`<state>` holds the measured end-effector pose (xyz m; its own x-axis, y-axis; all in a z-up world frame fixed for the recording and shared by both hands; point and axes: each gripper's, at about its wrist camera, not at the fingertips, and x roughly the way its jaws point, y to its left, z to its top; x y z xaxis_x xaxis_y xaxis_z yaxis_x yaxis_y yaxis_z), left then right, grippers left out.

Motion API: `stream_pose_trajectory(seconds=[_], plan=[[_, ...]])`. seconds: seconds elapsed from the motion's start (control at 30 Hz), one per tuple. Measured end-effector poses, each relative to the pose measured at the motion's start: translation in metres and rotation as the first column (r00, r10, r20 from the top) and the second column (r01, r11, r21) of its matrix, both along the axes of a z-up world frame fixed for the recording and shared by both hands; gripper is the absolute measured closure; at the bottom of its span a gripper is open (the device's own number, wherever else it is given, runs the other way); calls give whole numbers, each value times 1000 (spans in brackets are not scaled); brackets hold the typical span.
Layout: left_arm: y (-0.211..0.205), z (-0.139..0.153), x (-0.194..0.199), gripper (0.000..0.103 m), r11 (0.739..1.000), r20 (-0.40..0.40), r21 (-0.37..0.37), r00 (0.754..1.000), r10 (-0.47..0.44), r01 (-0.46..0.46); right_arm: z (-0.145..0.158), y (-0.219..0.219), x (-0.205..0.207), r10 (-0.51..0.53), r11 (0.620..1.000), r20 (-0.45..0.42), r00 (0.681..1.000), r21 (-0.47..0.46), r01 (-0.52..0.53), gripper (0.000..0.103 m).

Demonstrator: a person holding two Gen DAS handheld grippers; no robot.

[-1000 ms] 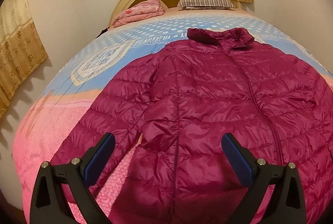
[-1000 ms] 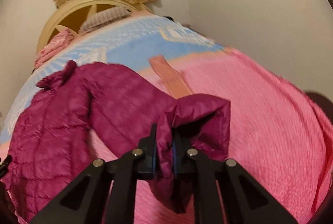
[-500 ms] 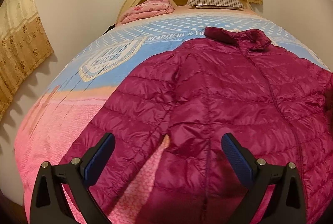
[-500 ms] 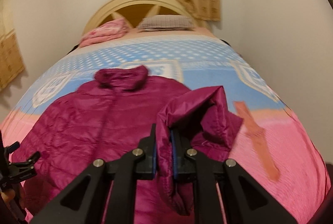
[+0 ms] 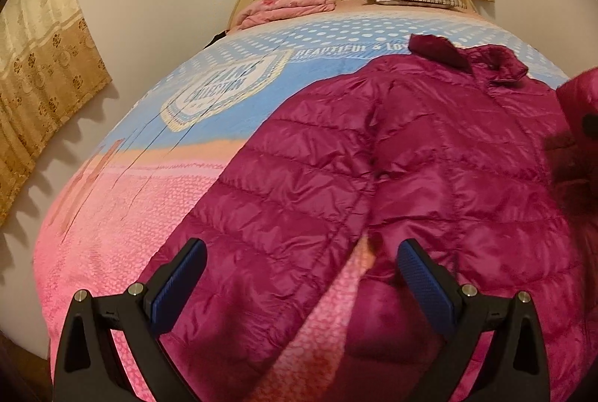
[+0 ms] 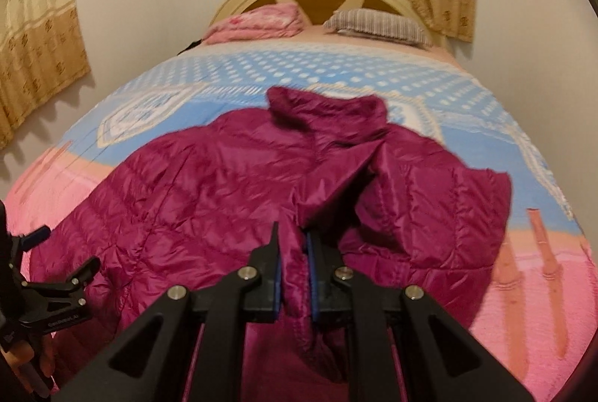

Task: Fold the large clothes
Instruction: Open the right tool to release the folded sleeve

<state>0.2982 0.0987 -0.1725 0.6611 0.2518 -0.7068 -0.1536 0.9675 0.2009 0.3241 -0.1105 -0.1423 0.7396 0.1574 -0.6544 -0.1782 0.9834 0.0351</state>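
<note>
With my right tongs (image 6: 293, 263) clamped on the sleeve (image 6: 422, 200) of the jacket (image 5: 429, 155) spread on the bed (image 5: 123, 200), I'm folding it inward; next, my wide-apart left tongs (image 5: 299, 275) should take the other sleeve.

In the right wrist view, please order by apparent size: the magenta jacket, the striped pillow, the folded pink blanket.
1. Magenta quilted puffer jacket, by far the largest.
2-3. Grey striped pillow and folded pink blanket look alike; I cannot rank them.
</note>
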Motion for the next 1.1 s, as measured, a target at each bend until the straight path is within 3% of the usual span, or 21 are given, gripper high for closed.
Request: stream_pose_trajectory(seconds=[0.27,0.37,0.4,0.47,0.5,0.53,0.67,0.8,1.0,1.1], plan=[[12,-4,6,1,999,-11,19,1000,27,-27,-39,31,12,65,998,-67,996,14,-65,90],[13,-6,7,1,999,-23,27,999,32,-31,-50,42,12,101,995,-88,991,15,-100,84],[12,-6,7,1,999,-26,30,999,32,-31,-52,45,10,114,994,-90,989,10,-113,79],[11,-4,7,1,999,-28,37,999,31,-30,-53,49,4,141,990,-85,986,18,-140,57],[10,0,7,1,999,-25,41,999,28,-27,-51,50,0,158,987,-80,984,32,-156,38],[9,4,6,1,999,-19,46,1000,24,-23,-48,51,-6,179,983,-71,981,48,-176,29],[-1,24,8,1,999,12,47,1000,7,-8,-34,52,-29,227,973,-50,973,53,-224,28],[-24,43,14,1,999,29,-2,999,-46,46,-20,30,-54,226,969,-35,973,107,-222,28],[-85,53,31,1,981,43,-94,985,-166,169,-17,-27,-73,111,987,-10,994,120,-109,27],[-118,38,46,1,982,30,-47,983,-181,182,-26,-48,-68,35,993,-32,999,118,-31,27]])
